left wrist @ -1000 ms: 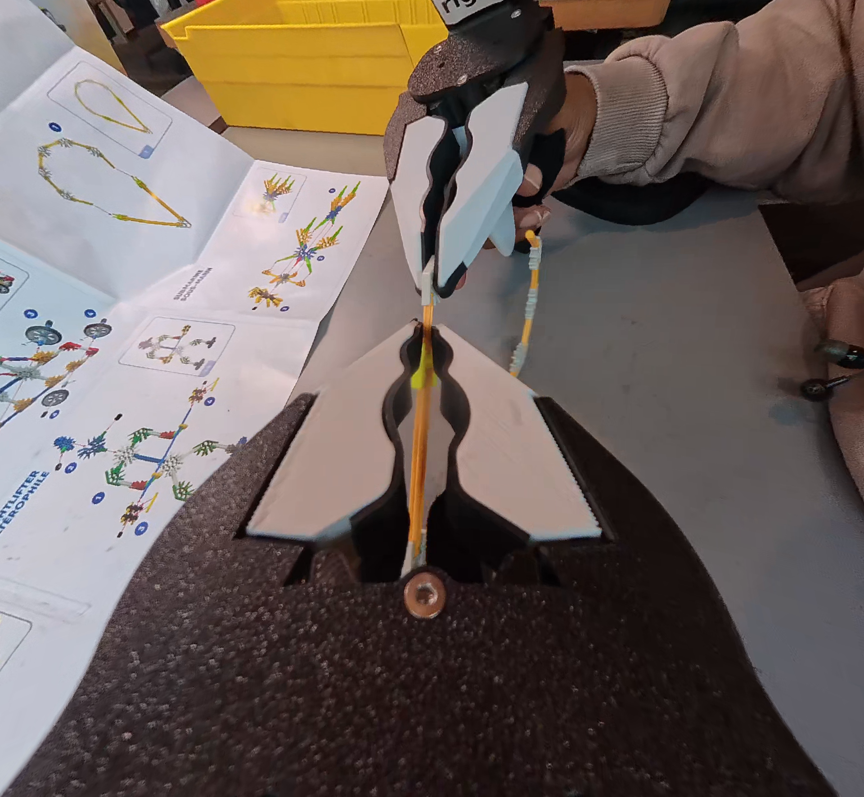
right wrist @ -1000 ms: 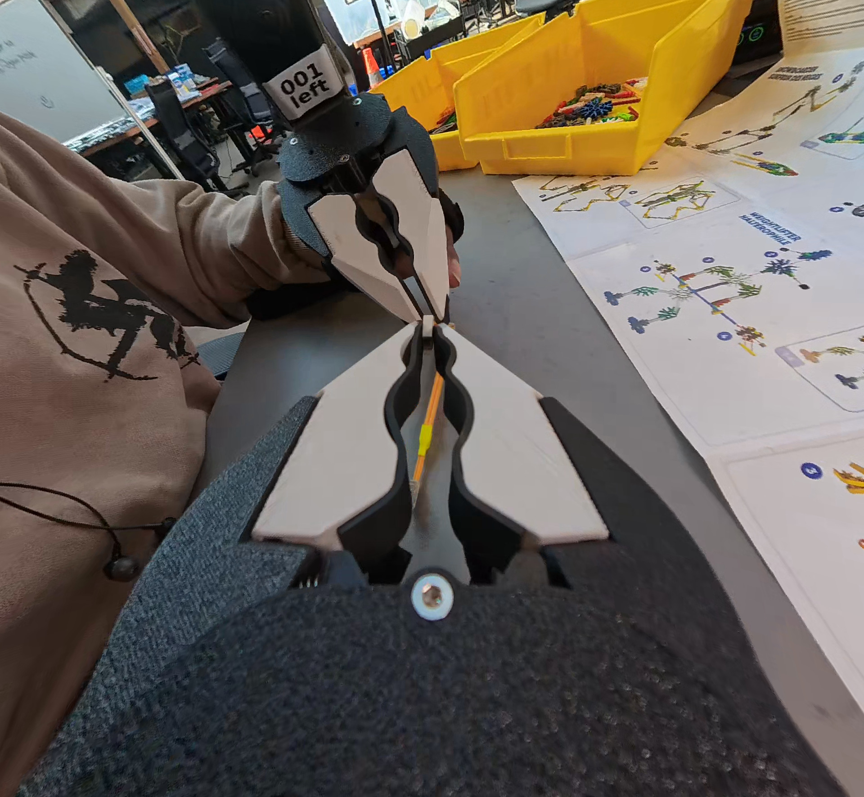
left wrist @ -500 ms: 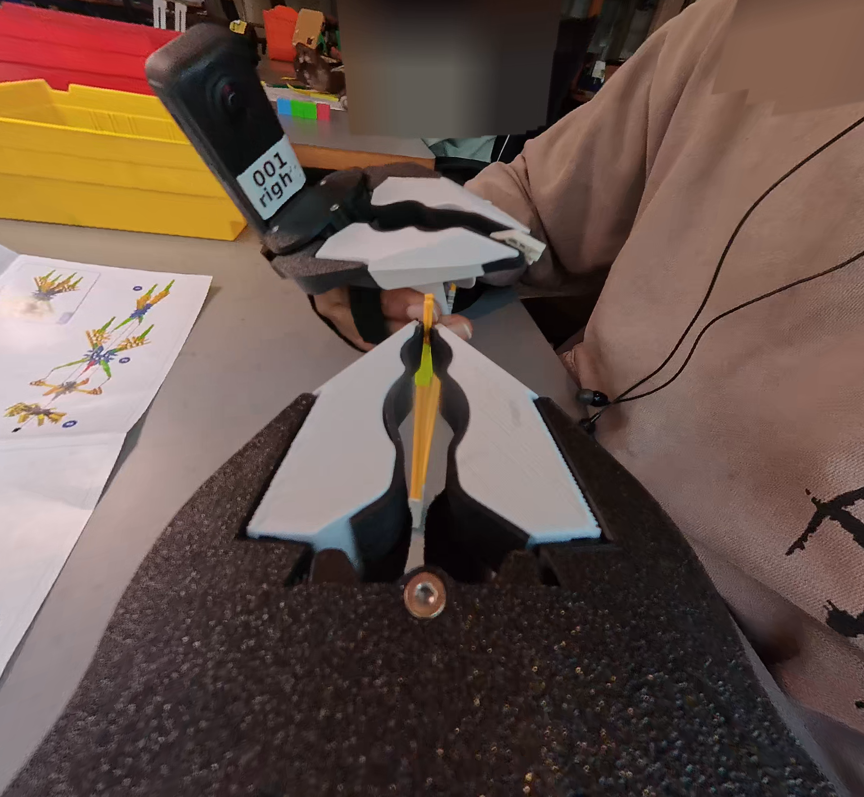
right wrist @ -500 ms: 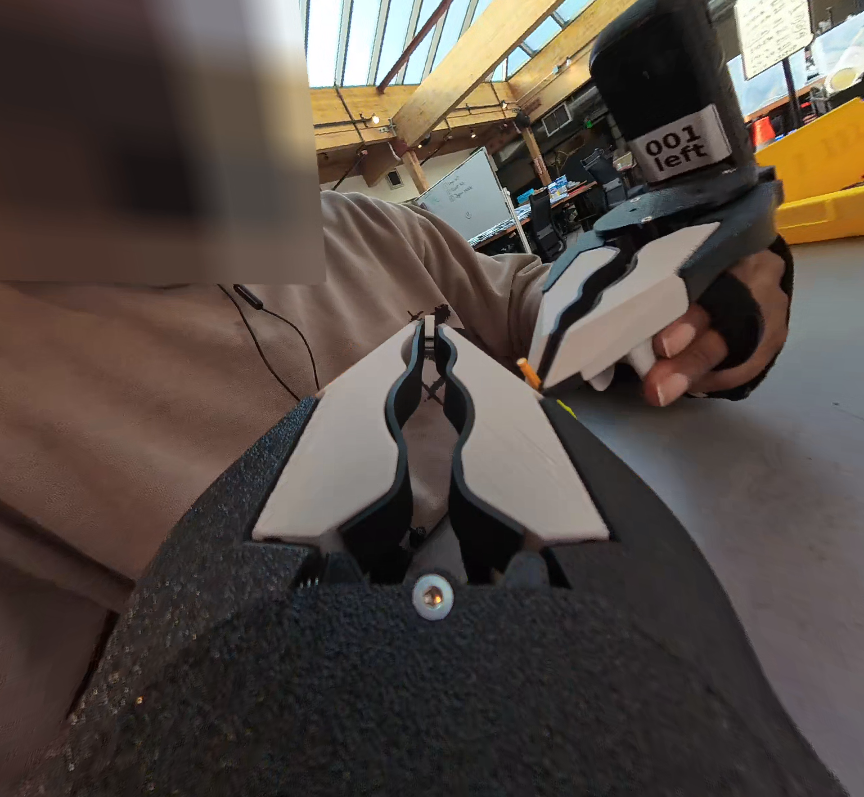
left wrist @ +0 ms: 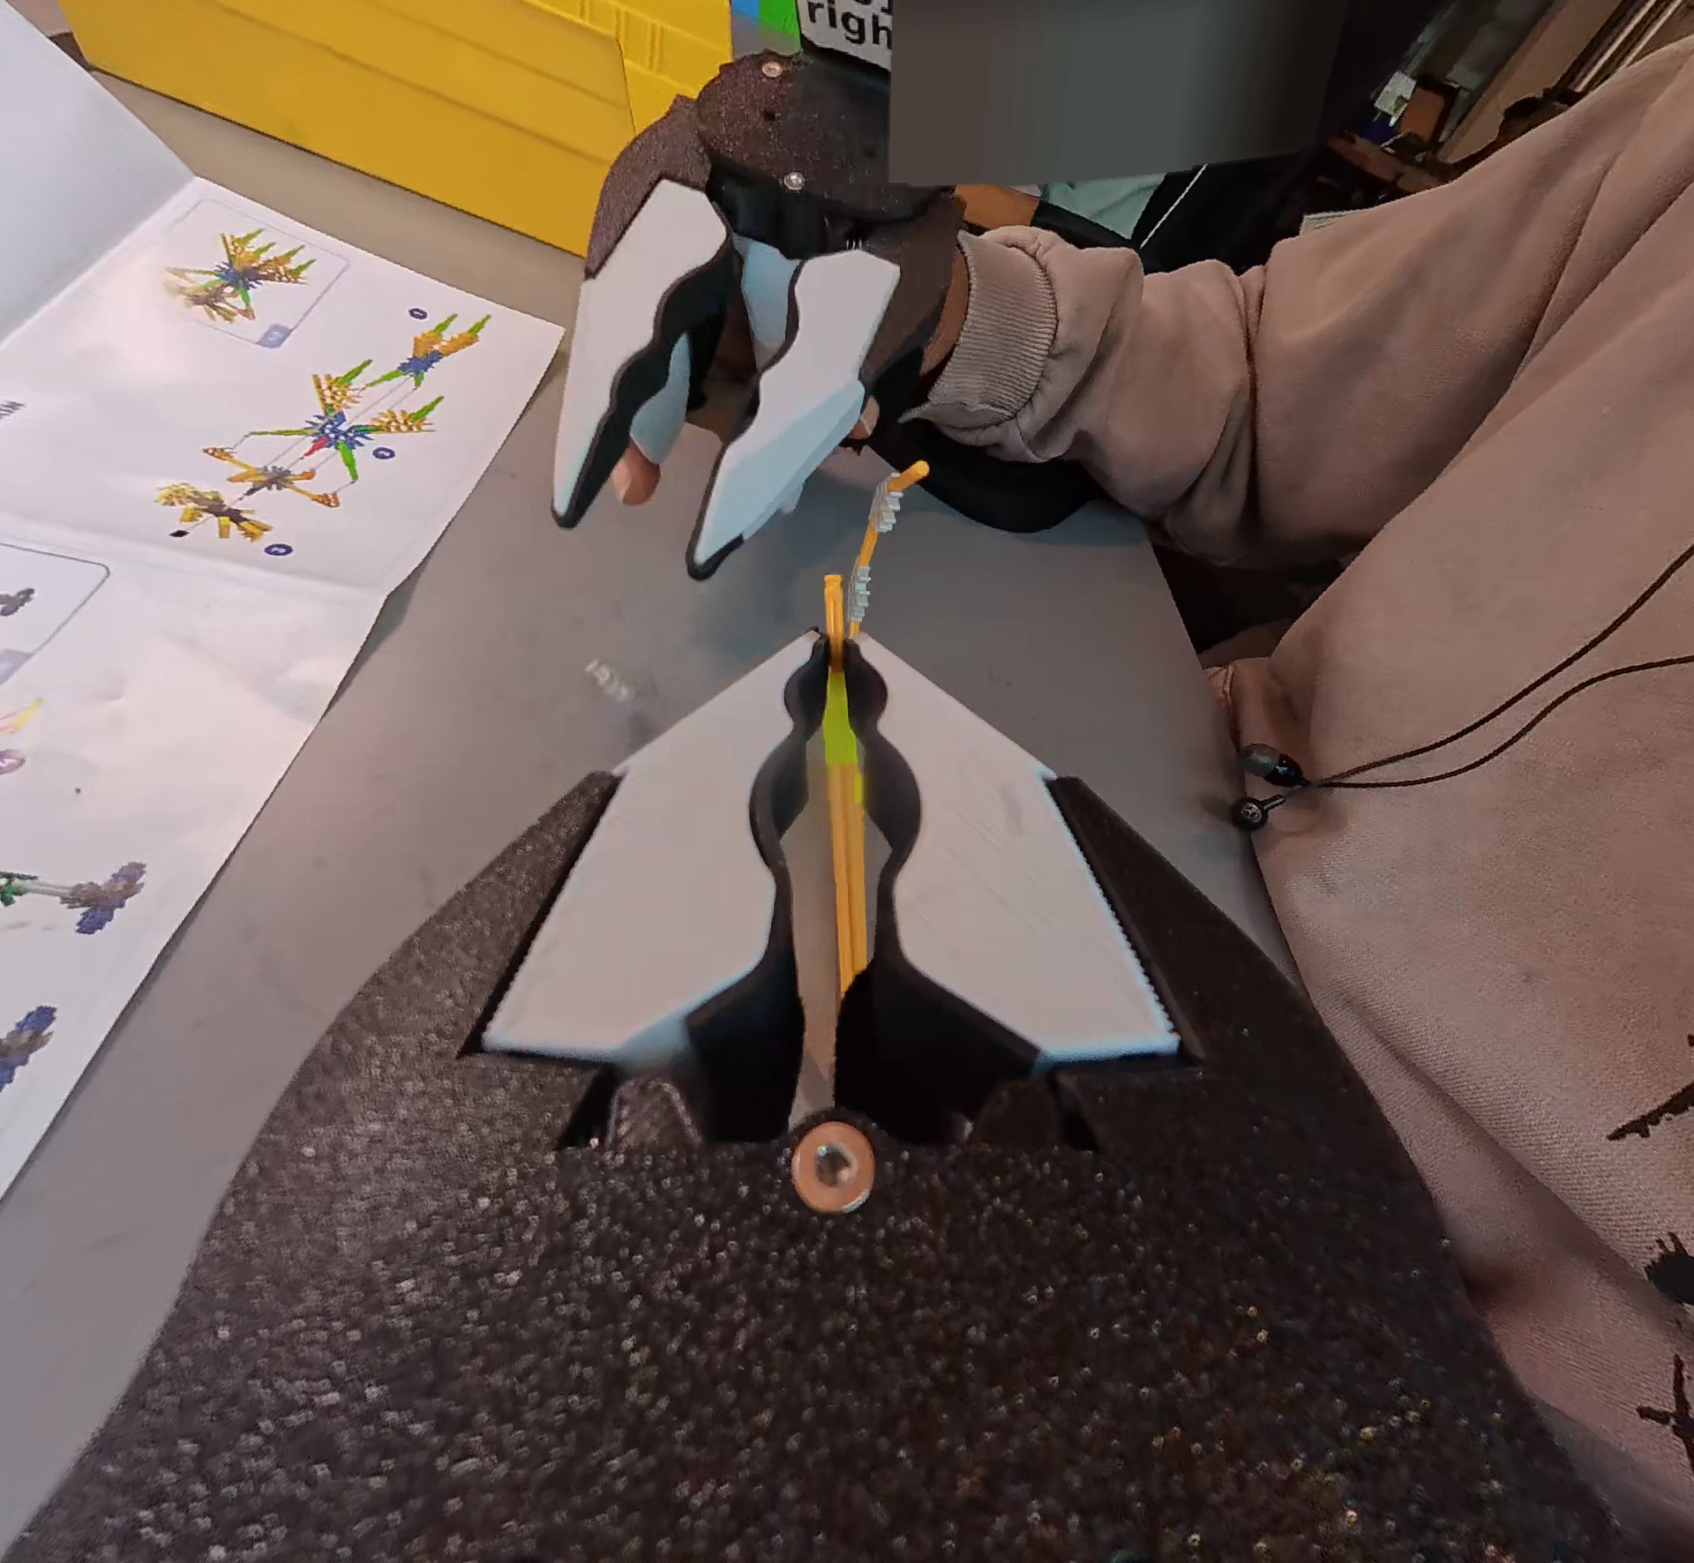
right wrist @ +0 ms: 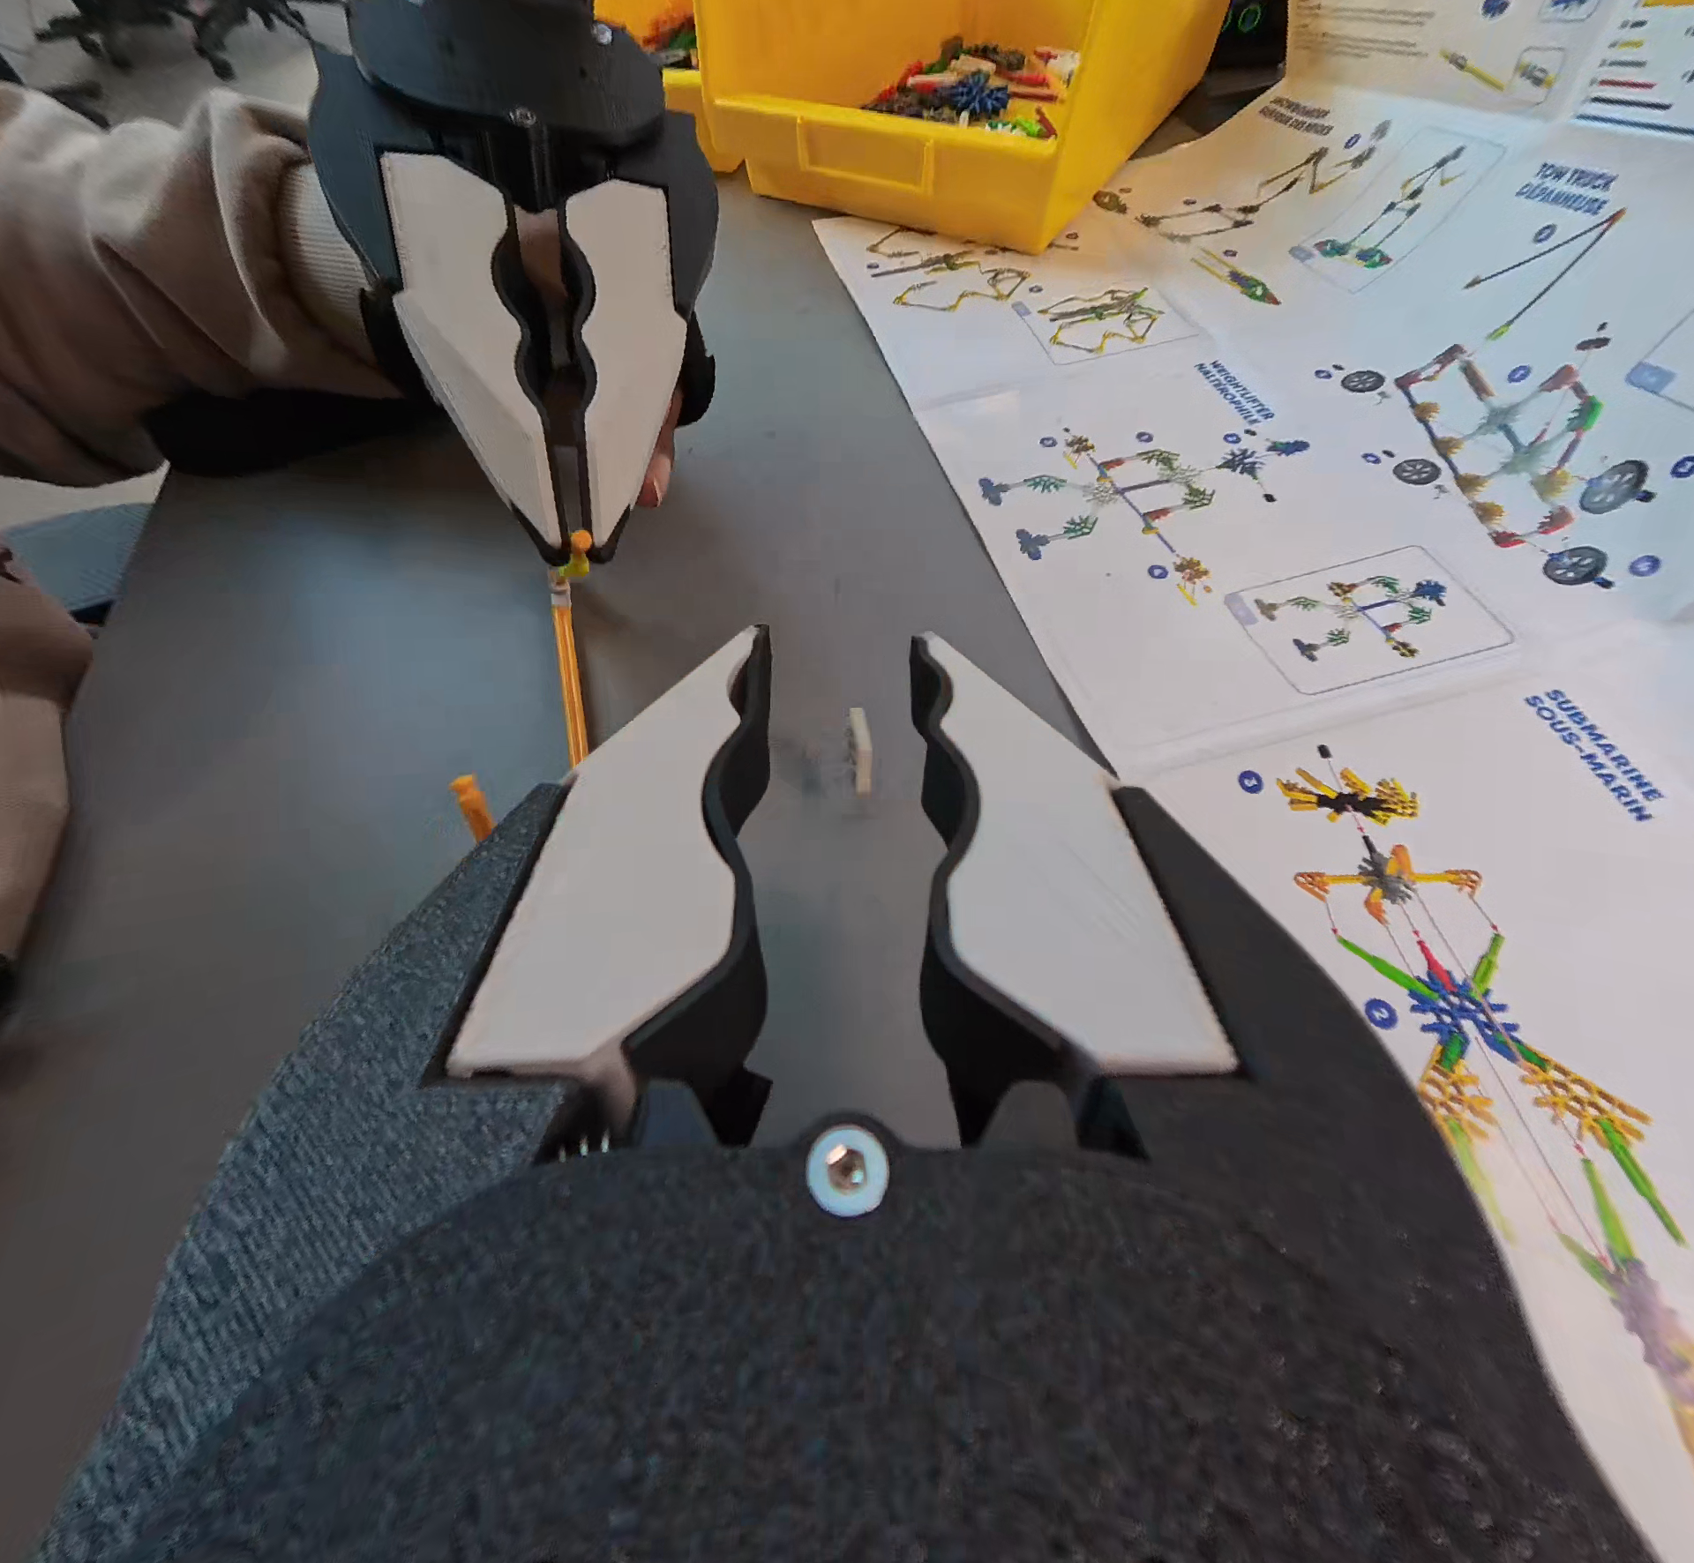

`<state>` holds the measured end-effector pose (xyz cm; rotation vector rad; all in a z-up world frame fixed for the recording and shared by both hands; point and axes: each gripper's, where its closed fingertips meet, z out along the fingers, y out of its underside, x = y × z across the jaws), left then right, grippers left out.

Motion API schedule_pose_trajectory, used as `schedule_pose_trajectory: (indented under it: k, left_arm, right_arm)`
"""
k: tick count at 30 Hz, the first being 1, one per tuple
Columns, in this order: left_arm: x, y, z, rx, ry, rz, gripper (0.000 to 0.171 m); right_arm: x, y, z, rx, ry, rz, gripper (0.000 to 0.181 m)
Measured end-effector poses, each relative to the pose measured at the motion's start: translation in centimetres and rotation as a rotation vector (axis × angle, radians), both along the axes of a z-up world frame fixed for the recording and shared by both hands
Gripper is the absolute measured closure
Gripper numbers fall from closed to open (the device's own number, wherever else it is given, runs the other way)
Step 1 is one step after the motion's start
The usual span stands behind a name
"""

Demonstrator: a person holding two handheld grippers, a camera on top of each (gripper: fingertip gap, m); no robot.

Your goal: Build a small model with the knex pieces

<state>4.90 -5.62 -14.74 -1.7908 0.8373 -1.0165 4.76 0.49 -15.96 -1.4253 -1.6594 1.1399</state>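
My left gripper (left wrist: 832, 647) is shut on a thin orange rod (left wrist: 841, 859) with a yellow-green sleeve, which runs back between its fingers. A bent orange rod piece with a white connector (left wrist: 875, 538) sticks out beyond its tips. My right gripper (right wrist: 839, 637) is open and empty above the grey table (right wrist: 321, 648). A small white piece (right wrist: 859, 749) shows, blurred, between its fingers on or just over the table. In the right wrist view the left gripper (right wrist: 579, 552) points down and the orange rod (right wrist: 568, 676) hangs from its tips. In the left wrist view the right gripper (left wrist: 637, 538) stands open just beyond the rod.
Yellow bins (right wrist: 917, 144) with several small building pieces stand at the back; one also shows in the left wrist view (left wrist: 367, 53). A large printed instruction sheet (right wrist: 1283, 511) (left wrist: 229, 465) covers one side of the table. A person's beige sleeve (left wrist: 1192, 401) and body are close by. One gripper's finger ends stand about 7 cm off the other's.
My right gripper has opened and swung back down over the table; a small white piece now shows between its fingers. My left gripper stays shut on the orange rod and faces the table again.
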Motion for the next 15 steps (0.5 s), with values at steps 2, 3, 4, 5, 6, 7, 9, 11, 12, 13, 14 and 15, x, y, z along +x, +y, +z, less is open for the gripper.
schedule_pose_trajectory:
  k: [2,3,4,5,6,7,9,11,12,13,14,15]
  left_arm:
    - [-0.2,0.1,0.0,-0.001,0.004,0.006,0.169]
    - [-0.3,0.1,0.0,0.0,0.005,0.009,0.169]
    - [-0.3,0.1,-0.1,0.001,0.006,0.009,0.169]
    - [-0.2,0.1,-0.1,0.001,0.004,0.005,0.169]
    - [0.0,0.0,0.0,0.002,0.0,-0.001,0.169]
    - [0.2,-0.1,0.0,0.005,-0.001,-0.007,0.169]
    - [0.6,-0.2,0.0,0.019,0.006,-0.012,0.169]
    - [0.9,-0.4,0.0,0.031,0.011,-0.027,0.169]
    - [1.0,-0.6,0.1,0.04,0.014,-0.032,0.169]
    - [0.9,-0.7,-0.2,0.049,0.035,-0.039,0.169]
    - [0.9,-0.7,-0.1,0.057,0.034,-0.039,0.169]
    - [0.9,-0.7,0.0,0.056,0.027,-0.039,0.169]
  right_arm:
    - [0.3,0.5,2.1,-0.099,0.092,-0.002,0.152]
    - [0.6,0.4,3.1,-0.155,0.137,0.02,0.153]
    - [0.9,0.1,3.9,-0.2,0.171,0.05,0.155]
    - [1.1,-0.4,4.4,-0.23,0.187,0.082,0.156]
    - [1.1,-1.3,4.5,-0.246,0.187,0.12,0.157]
    - [1.1,-2.5,4.3,-0.257,0.173,0.169,0.158]
    - [0.9,-4.9,3.4,-0.253,0.119,0.259,0.16]
    - [0.4,-6.1,1.7,-0.184,0.047,0.279,0.165]
    - [0.3,-6.5,1.1,-0.154,0.022,0.29,0.167]
    - [0.3,-6.8,1.1,-0.155,0.025,0.301,0.17]
    - [0.3,-6.8,1.2,-0.161,0.032,0.299,0.172]
    - [0.3,-6.8,1.3,-0.172,0.038,0.302,0.173]
